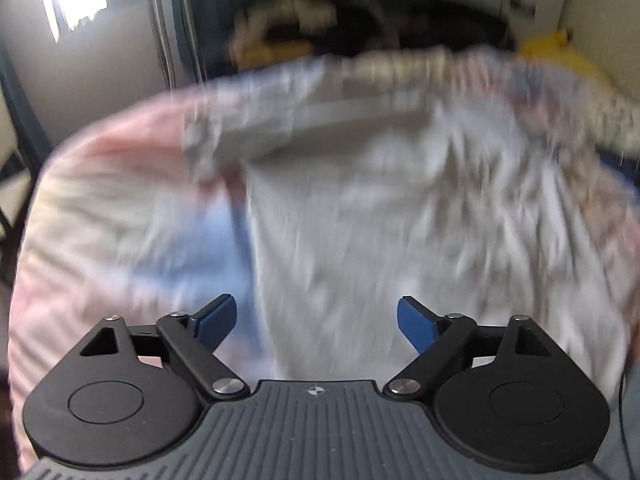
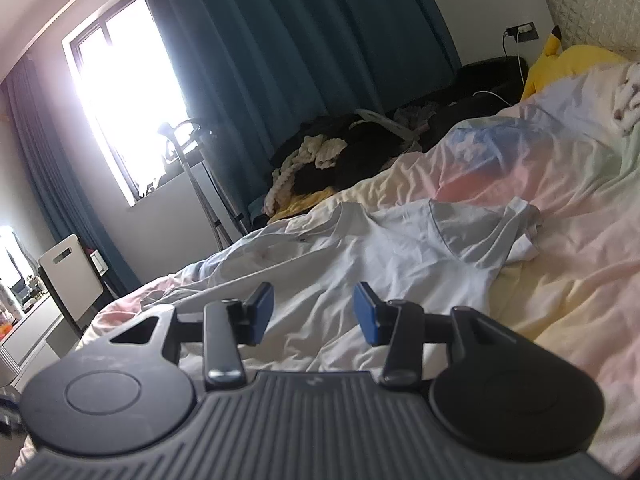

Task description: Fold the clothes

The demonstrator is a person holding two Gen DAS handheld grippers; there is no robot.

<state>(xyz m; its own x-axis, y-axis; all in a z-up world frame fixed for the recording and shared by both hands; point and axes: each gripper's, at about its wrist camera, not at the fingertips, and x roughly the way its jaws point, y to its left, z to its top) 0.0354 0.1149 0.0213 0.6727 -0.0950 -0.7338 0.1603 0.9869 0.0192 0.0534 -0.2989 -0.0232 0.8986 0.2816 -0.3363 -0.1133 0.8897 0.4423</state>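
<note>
White shirt [image 2: 360,256] spread on bed, duvet [image 2: 560,280] bare rightward

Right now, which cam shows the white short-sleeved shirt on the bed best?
Right wrist view: the white short-sleeved shirt is sharp, spread on the pastel duvet, one sleeve visible. Left wrist view shows the shirt from above, filling the frame but motion-blurred.

The left wrist view is smeared: the white shirt [image 1: 360,200] and bed [image 1: 100,200] show no sharp edges, and the dark pile [image 1: 304,28] behind cannot be identified. The yellow plush toy [image 2: 568,60] is partly hidden by bedding.
</note>
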